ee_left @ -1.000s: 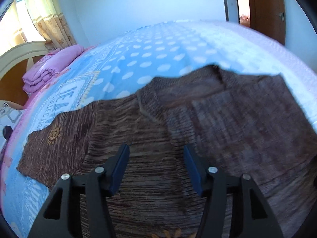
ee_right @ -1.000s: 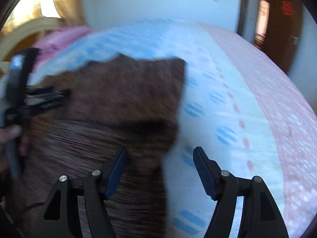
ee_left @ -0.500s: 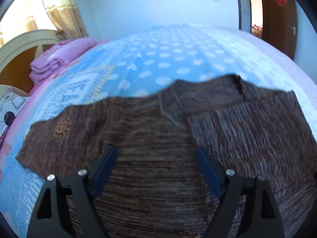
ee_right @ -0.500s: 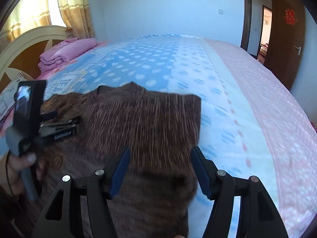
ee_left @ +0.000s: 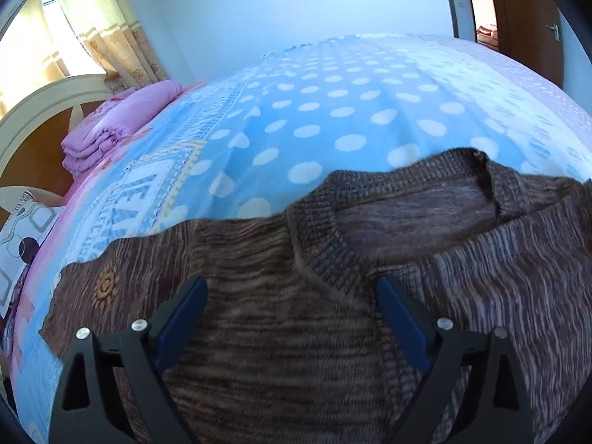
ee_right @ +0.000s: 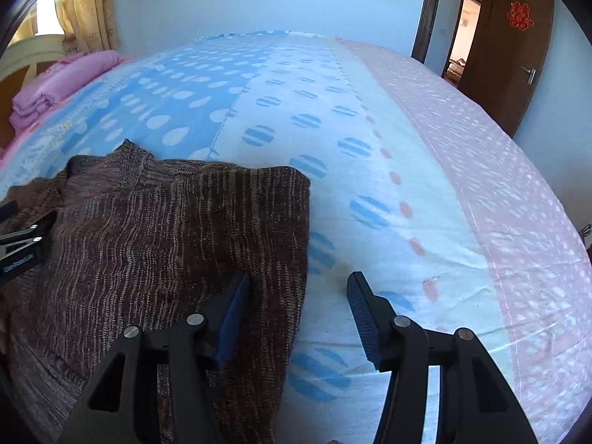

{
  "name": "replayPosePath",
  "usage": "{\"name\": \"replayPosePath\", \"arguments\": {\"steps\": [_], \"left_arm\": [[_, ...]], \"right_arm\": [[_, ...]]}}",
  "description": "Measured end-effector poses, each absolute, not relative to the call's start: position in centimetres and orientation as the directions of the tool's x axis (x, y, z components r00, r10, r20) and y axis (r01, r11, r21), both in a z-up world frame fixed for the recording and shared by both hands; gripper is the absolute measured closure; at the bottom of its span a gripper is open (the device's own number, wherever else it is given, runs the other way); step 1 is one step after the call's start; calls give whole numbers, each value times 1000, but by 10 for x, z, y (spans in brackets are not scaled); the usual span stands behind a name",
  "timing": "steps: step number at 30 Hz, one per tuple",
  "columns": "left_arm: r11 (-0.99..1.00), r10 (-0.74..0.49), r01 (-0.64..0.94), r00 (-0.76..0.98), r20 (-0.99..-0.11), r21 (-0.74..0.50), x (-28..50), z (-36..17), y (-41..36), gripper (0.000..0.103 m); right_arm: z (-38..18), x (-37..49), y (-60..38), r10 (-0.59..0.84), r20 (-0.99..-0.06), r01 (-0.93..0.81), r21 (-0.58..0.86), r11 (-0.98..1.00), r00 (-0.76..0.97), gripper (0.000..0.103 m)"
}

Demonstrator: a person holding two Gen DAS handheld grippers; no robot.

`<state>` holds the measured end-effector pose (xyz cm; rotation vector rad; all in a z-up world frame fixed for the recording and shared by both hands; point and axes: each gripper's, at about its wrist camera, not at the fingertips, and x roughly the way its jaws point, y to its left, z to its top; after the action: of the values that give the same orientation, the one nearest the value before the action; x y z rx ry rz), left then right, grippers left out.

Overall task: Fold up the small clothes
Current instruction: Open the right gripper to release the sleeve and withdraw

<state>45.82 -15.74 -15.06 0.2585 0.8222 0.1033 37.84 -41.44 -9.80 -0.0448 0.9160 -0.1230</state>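
A small brown knit sweater (ee_left: 277, 296) lies flat on the bed, neckline (ee_left: 407, 218) away from me, its left sleeve (ee_left: 111, 288) spread out with a small orange sun patch. Its right side is folded over the body, leaving a straight edge (ee_right: 303, 240). My left gripper (ee_left: 290, 318) is open above the chest of the sweater, below the collar. My right gripper (ee_right: 298, 309) is open over the folded right edge, left finger above the knit, right finger above the sheet. Part of the left gripper (ee_right: 22, 244) shows at the left of the right wrist view.
The bed has a blue polka-dot sheet (ee_left: 333, 111) with a white and pink band on the right (ee_right: 481, 185). A folded pink blanket (ee_left: 118, 125) lies by the headboard (ee_left: 37, 111). A patterned pillow (ee_left: 22, 229) is at far left. A brown door (ee_right: 510, 48) stands behind.
The left gripper has opened wider and moved toward the collar. The right gripper has shifted right, from over the knit to the sweater's folded right edge.
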Motion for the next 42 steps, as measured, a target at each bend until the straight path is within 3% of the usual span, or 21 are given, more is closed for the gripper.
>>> {"name": "replayPosePath", "arguments": {"steps": [4,8,14,19,21,24,27,32,33,38,42], "left_arm": [[972,166,4,692,-702,233,449,-143,-151,6],[984,126,-2,719,-684,179,422,-133,-139,3],[977,107,64,684,-722,204,405,-144,-139,1],[978,121,38,699,-705,205,396,-130,-123,1],[975,136,26,715,-686,220,390,-122,-114,1],[964,180,2,733,-656,267,382,-113,-97,1],[961,211,-33,725,-655,273,378,-110,-66,1],[950,287,-123,707,-646,288,374,-117,0,1],[946,303,-140,701,-645,292,374,-118,11,1],[902,431,-301,631,-645,308,374,-127,101,1],[865,490,-416,575,-655,282,376,-128,164,1]], "right_arm": [[-81,357,-413,-132,-770,105,-85,991,624,48],[-87,335,-403,-4,-795,9,2,1000,607,47],[-93,315,-420,-80,-810,84,-38,996,582,44],[-67,344,-401,-124,-756,76,-98,992,643,44],[-72,370,-392,-82,-773,43,-71,997,629,44],[-98,397,-397,-229,-795,110,-202,973,562,45],[-105,390,-427,-199,-791,173,-120,978,579,44],[-94,379,-431,-299,-764,221,-208,953,571,44],[-89,374,-428,-314,-755,230,-219,948,576,48],[-86,353,-403,-118,-789,77,-91,993,603,47],[-99,347,-418,-232,-764,128,-194,973,602,43]]}}
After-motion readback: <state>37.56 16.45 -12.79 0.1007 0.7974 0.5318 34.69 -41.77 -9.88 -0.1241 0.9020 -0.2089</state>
